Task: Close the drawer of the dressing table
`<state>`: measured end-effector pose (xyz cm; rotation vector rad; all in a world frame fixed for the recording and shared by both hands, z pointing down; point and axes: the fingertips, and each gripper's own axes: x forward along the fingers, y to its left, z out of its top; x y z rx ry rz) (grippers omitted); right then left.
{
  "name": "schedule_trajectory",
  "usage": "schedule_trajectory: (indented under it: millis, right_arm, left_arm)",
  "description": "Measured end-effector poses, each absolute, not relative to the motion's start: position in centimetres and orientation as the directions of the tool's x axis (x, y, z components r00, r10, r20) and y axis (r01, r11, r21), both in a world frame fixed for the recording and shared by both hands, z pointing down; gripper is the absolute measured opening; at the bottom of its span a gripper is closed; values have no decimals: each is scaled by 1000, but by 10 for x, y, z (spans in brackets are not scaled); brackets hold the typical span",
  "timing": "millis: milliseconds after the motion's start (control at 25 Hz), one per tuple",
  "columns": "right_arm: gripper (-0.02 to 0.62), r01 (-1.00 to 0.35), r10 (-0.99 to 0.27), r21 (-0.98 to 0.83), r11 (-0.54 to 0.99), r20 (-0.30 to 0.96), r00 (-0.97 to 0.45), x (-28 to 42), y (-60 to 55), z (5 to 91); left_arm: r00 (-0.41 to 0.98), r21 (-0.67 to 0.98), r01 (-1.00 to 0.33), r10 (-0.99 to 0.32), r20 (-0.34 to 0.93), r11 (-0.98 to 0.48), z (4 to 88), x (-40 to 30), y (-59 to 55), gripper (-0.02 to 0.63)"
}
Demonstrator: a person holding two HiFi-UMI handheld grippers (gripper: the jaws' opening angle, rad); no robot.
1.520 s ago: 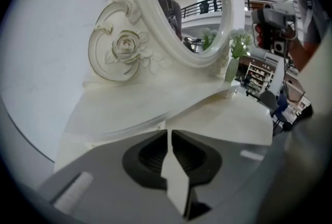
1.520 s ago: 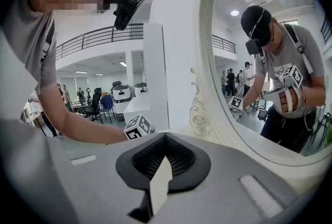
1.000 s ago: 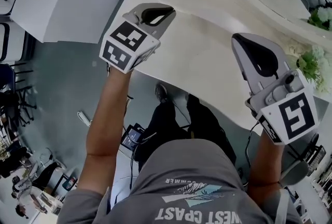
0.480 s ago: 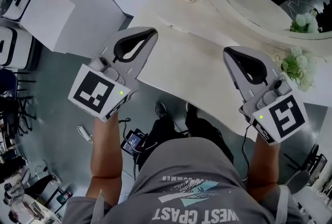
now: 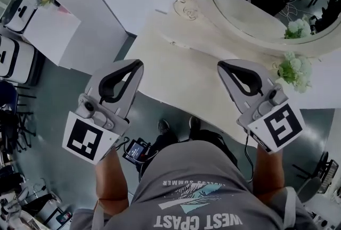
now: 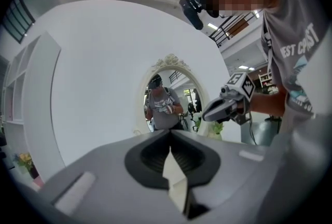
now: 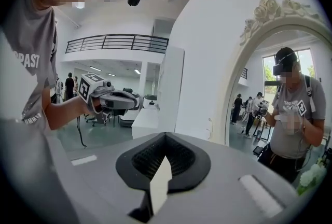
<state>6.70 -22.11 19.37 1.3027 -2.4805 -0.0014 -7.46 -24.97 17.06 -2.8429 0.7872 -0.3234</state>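
The cream dressing table shows only its top in the head view; its front and drawer are hidden under that top. My left gripper hovers over the table's near left edge, jaws shut with nothing between them. My right gripper is held over the near right part of the top, also shut and empty. In the left gripper view the closed left gripper points level at the oval mirror. In the right gripper view the closed right gripper points beside the mirror frame.
An oval mirror stands at the table's back. White flowers sit at its right end. A white cabinet stands on the left on the grey floor. People stand in the hall behind.
Both grippers have risen and drawn back toward the person. The left one moved furthest, from over the table top to its near left edge. More of the mirror now shows.
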Motion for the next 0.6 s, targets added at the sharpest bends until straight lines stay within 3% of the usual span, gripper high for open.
schedule_trajectory:
  millis: [600]
  right_arm:
    - [0, -825, -829, 160, 541, 262, -493, 67, -159, 172]
  left_arm:
    - [849, -244, -453, -498, 176, -858, 161, -79, -184, 5]
